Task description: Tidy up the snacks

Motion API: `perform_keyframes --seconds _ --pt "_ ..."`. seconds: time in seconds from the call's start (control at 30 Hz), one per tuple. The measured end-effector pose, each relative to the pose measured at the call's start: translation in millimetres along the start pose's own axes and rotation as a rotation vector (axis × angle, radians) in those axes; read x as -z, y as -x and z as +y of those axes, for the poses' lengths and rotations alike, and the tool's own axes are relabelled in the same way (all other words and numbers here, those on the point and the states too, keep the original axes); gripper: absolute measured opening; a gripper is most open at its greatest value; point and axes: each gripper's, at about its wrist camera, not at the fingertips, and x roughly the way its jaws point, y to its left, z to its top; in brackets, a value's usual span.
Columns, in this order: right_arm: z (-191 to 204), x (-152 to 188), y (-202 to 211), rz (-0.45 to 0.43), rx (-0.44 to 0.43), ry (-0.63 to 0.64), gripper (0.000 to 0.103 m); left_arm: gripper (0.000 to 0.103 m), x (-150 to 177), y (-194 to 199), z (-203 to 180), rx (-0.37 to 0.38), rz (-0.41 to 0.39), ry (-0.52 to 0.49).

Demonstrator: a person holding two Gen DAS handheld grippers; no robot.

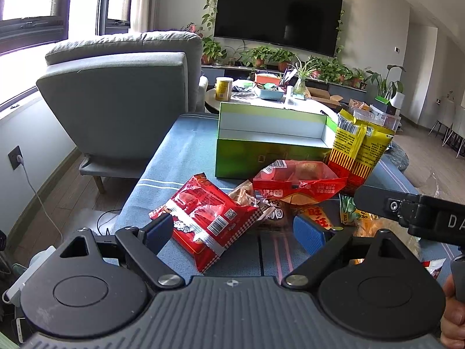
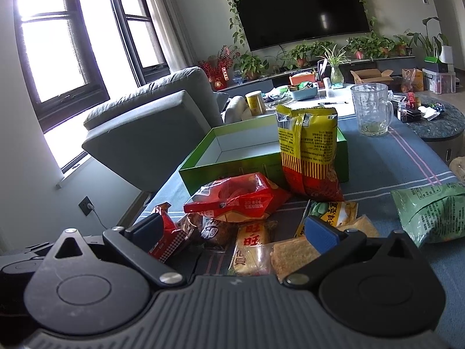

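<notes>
An open green box [image 1: 270,155] [image 2: 232,165] with a white inside stands on the blue striped tablecloth [image 1: 189,157]. A yellow and red snack bag [image 1: 357,151] [image 2: 311,151] leans upright against its front. A red flat packet [image 1: 209,218] lies between the fingers of my open left gripper [image 1: 235,232]. A puffy red bag [image 1: 296,183] [image 2: 238,200] lies on smaller packets. My open right gripper [image 2: 232,229] hovers over small packets: a yellow one [image 2: 252,247], a cracker pack [image 2: 293,253] and a pea snack [image 2: 331,212]. The right gripper's body also shows in the left wrist view [image 1: 412,215].
A green bag [image 2: 433,212] lies at the right. A glass mug [image 2: 372,110] stands behind the box. A grey armchair [image 1: 122,101] is at the left, and a round coffee table [image 1: 261,99] with clutter stands beyond.
</notes>
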Motion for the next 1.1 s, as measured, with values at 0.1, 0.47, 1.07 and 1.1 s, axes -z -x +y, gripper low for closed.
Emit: perform_keyframes --seconds 0.1,0.47,1.07,1.1 --pt "0.0 0.0 -0.1 0.001 0.000 0.000 0.090 0.089 0.0 -0.1 0.0 0.000 0.000 0.000" --pt "-2.2 0.5 -2.8 0.017 -0.020 -0.025 0.090 0.089 -1.1 -2.0 -0.4 0.002 0.003 -0.005" --pt "-8.2 1.7 -6.6 0.037 -0.020 -0.032 0.090 0.088 1.9 -6.8 -3.6 0.002 0.022 -0.015" --pt "-9.3 1.1 -6.4 0.038 -0.017 -0.034 0.090 0.088 2.0 -6.9 -3.6 0.002 0.022 -0.015"
